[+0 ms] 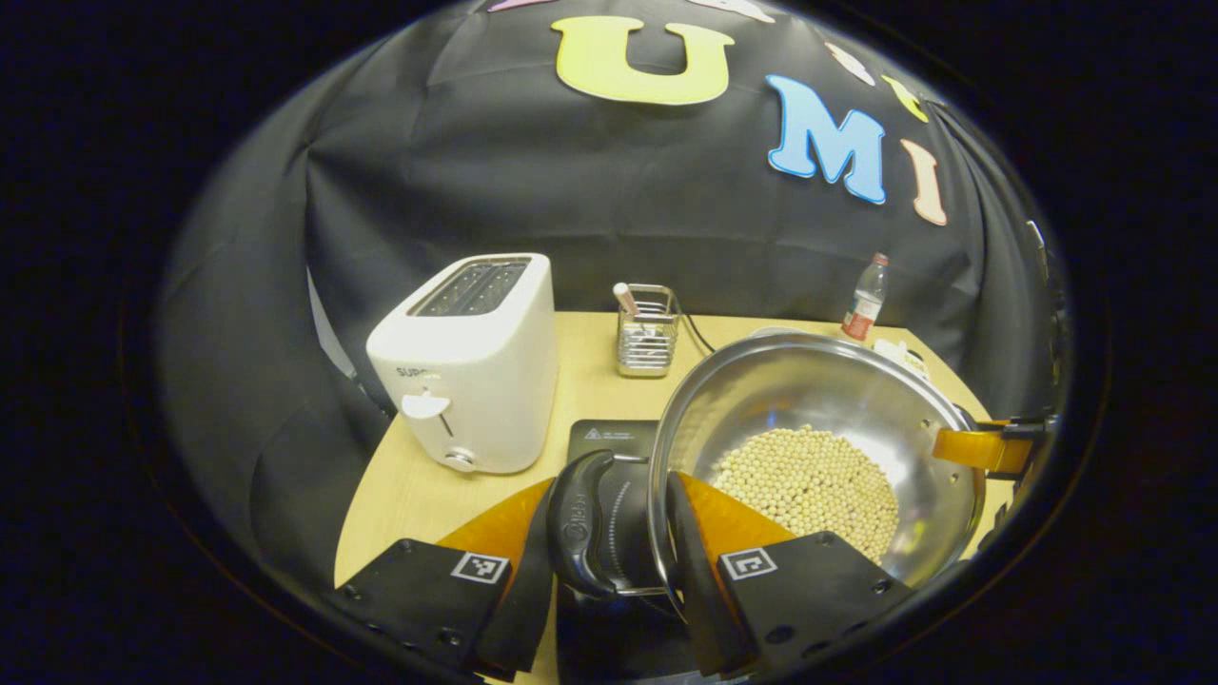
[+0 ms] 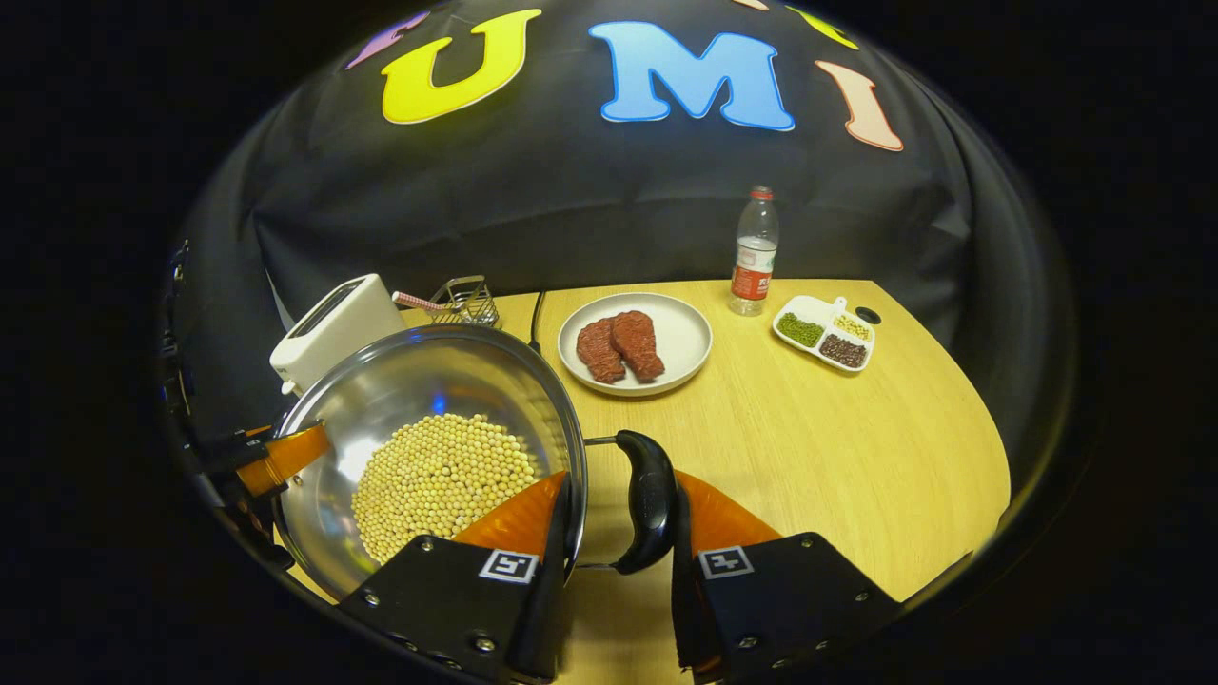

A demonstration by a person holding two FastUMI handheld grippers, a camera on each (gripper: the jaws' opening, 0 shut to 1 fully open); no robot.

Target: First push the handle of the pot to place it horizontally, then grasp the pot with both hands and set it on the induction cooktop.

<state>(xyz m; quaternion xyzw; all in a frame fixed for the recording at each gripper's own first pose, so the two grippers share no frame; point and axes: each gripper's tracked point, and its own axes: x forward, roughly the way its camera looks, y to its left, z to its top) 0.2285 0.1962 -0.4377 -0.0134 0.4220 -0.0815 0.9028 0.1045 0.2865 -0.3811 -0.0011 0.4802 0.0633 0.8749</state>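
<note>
A steel pot (image 1: 809, 390) holding soybeans (image 1: 809, 490) is gripped from both sides. My left gripper (image 1: 612, 509) is shut on its black left handle (image 1: 579, 523), one finger outside the handle and the other inside the rim. In the right gripper view, my right gripper (image 2: 620, 499) clamps the other black handle (image 2: 649, 499) and the rim of the pot (image 2: 428, 385) in the same way. The black induction cooktop (image 1: 614, 440) peeks out from under the pot's left side. Whether the pot rests on it I cannot tell.
A white toaster (image 1: 471, 366) stands left of the cooktop, with a wire utensil rack (image 1: 647, 333) behind. A water bottle (image 2: 755, 252), a plate of raw meat (image 2: 636, 344) and a divided dish of grains (image 2: 826, 333) sit on the wooden table (image 2: 837, 447) to the right.
</note>
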